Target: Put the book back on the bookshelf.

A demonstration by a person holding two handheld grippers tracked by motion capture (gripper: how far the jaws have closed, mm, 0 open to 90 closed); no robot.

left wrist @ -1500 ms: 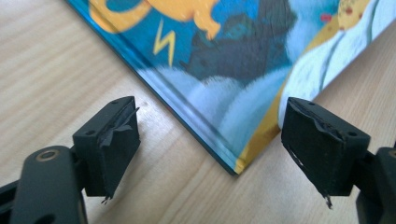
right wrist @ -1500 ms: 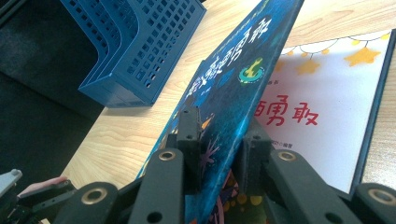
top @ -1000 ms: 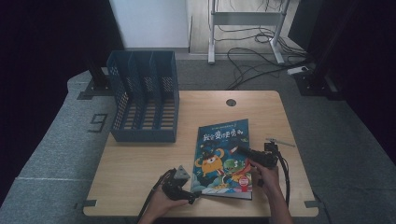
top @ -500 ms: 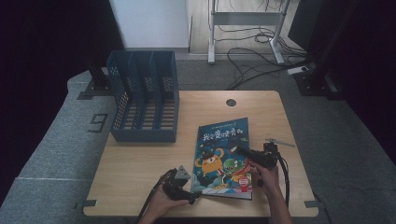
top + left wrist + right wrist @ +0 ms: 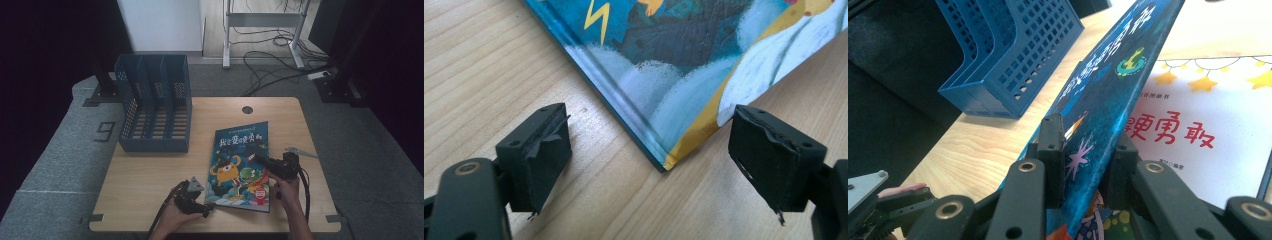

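Note:
A picture book [image 5: 239, 165] with a blue cartoon cover lies on the wooden table [image 5: 150, 170], to the right of centre. My right gripper [image 5: 260, 159] is shut on the right edge of the book's front cover [image 5: 1108, 90]. The cover is tilted up off the white title page [image 5: 1198, 125]. My left gripper [image 5: 207, 207] rests on the table by the book's near left corner [image 5: 664, 75]. Its jaws stand wide open to either side of that corner without touching it, as the left gripper view [image 5: 651, 160] shows.
A blue slotted file holder [image 5: 155, 105] stands upright at the table's back left, also seen in the right gripper view [image 5: 1008, 55]. A round cable hole [image 5: 247, 109] sits near the far edge. Bare wood lies between the holder and the left hand.

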